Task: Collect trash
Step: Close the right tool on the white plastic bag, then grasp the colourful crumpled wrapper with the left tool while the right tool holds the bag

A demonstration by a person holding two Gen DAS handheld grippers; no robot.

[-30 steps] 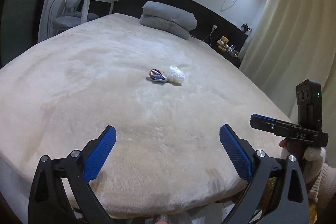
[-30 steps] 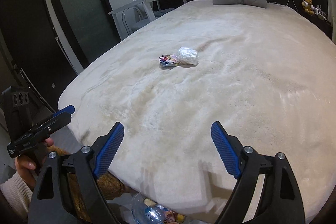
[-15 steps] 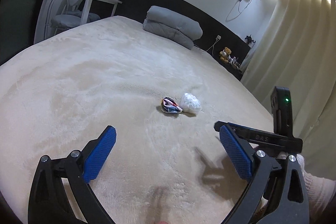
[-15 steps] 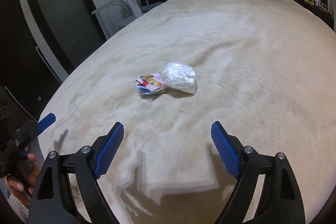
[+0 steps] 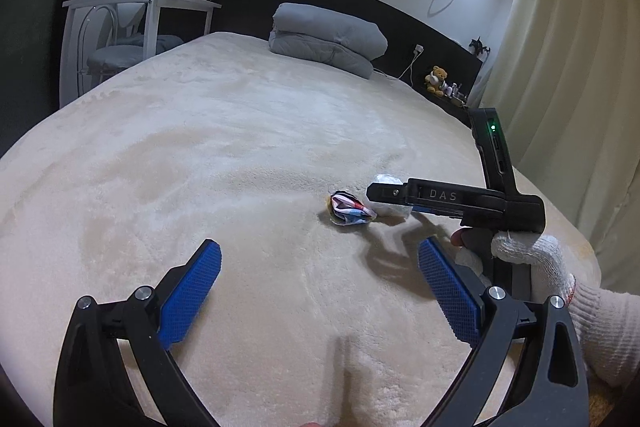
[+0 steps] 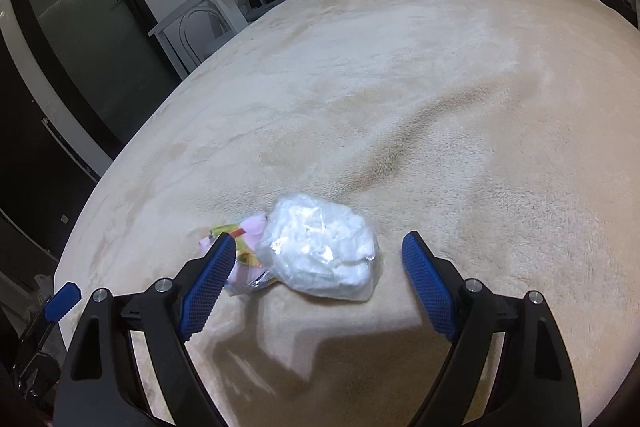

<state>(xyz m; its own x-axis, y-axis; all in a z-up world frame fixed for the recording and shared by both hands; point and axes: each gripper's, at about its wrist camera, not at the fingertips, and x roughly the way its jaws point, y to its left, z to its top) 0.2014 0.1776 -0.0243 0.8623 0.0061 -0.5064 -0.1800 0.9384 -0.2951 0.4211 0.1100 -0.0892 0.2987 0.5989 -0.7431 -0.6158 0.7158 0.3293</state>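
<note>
Two pieces of trash lie side by side on the beige bed cover: a crumpled white plastic bag and a colourful wrapper to its left. My right gripper is open, its blue pads on either side of the white bag, just above it. In the left wrist view the wrapper shows beside the white bag, which the right gripper partly hides. My left gripper is open and empty, short of the trash.
A folded grey duvet lies at the head of the bed. A white desk with a chair stands at the left. Curtains hang at the right. A teddy bear sits on a low shelf.
Both grippers have moved forward over the bed towards the trash. The right gripper now straddles the white bag. Both stay open.
</note>
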